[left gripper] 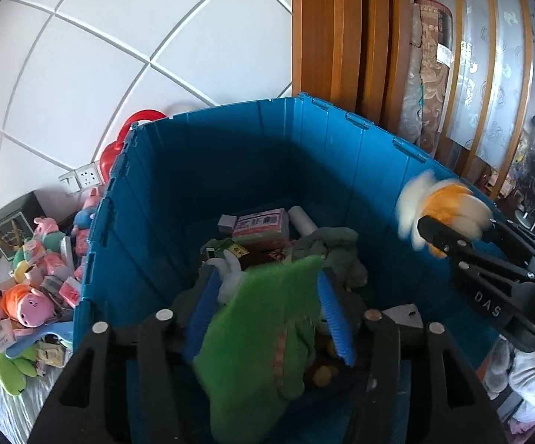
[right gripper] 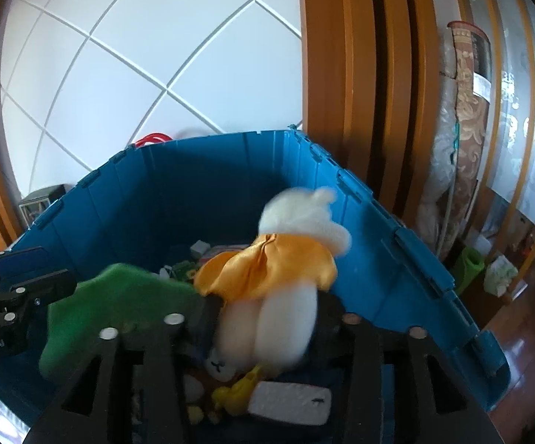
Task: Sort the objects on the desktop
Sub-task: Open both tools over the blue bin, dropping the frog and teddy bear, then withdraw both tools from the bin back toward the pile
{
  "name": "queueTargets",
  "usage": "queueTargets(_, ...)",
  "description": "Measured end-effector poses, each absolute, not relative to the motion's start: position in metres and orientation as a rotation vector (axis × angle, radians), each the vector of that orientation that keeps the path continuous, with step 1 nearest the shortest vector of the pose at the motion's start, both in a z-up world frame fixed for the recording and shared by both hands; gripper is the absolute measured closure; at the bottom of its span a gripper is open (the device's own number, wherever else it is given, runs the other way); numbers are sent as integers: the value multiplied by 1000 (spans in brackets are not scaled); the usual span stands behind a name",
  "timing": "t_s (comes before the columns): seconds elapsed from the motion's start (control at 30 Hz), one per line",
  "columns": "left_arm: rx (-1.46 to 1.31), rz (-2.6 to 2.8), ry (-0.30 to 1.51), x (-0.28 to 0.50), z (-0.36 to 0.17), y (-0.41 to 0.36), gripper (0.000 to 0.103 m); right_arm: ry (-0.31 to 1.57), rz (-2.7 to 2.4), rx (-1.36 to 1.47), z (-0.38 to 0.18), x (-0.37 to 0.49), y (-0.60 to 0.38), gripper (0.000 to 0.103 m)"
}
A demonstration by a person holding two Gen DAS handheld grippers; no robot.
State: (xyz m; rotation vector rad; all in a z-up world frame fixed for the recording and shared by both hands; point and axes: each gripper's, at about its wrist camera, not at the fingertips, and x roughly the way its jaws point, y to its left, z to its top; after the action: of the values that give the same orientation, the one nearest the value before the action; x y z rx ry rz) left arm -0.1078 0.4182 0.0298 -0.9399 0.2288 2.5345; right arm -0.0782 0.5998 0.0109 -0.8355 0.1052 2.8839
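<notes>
A deep blue plastic bin (left gripper: 230, 118) (right gripper: 193, 144) fills both views, with boxes (left gripper: 260, 227) and soft toys lying at its bottom. Over the bin, my left gripper (left gripper: 267, 277) has a blurred green plush toy (left gripper: 260, 325) hanging loose between its blue pads, which stand apart. My right gripper (right gripper: 269, 301) is also over the bin, and a white plush doll in an orange dress (right gripper: 278, 270) sits blurred between its parted fingers. Each gripper shows in the other's view: the right one (left gripper: 448, 233) at the right, the left one (right gripper: 26, 281) at the left.
Left of the bin lies a heap of pink, orange and green plush toys (left gripper: 34, 296). A red handle (left gripper: 137, 122) pokes up behind the bin. A wooden door frame (left gripper: 334, 37) and a rolled rug (left gripper: 430, 74) stand at the right. A white foam block (right gripper: 289, 401) lies in the bin.
</notes>
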Motion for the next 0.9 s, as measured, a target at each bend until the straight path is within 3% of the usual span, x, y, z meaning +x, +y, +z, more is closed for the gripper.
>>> queueTargets(0.33, -927, 2521, 214, -108, 31, 419, 48, 106, 2880, -827, 12, -78, 596, 26)
queueTargets(0.77, -826, 2580, 88, -90, 37, 392, 48, 128, 2900, -773, 19, -67, 594, 23)
queueTargets(0.83, -800, 2599, 49, -79, 42, 375, 48, 110, 2917, -735, 27, -60, 588, 15)
queueTargets(0.9, -739, 2651, 12, -64, 53, 354, 48, 98, 2957, -684, 36, -50, 580, 14)
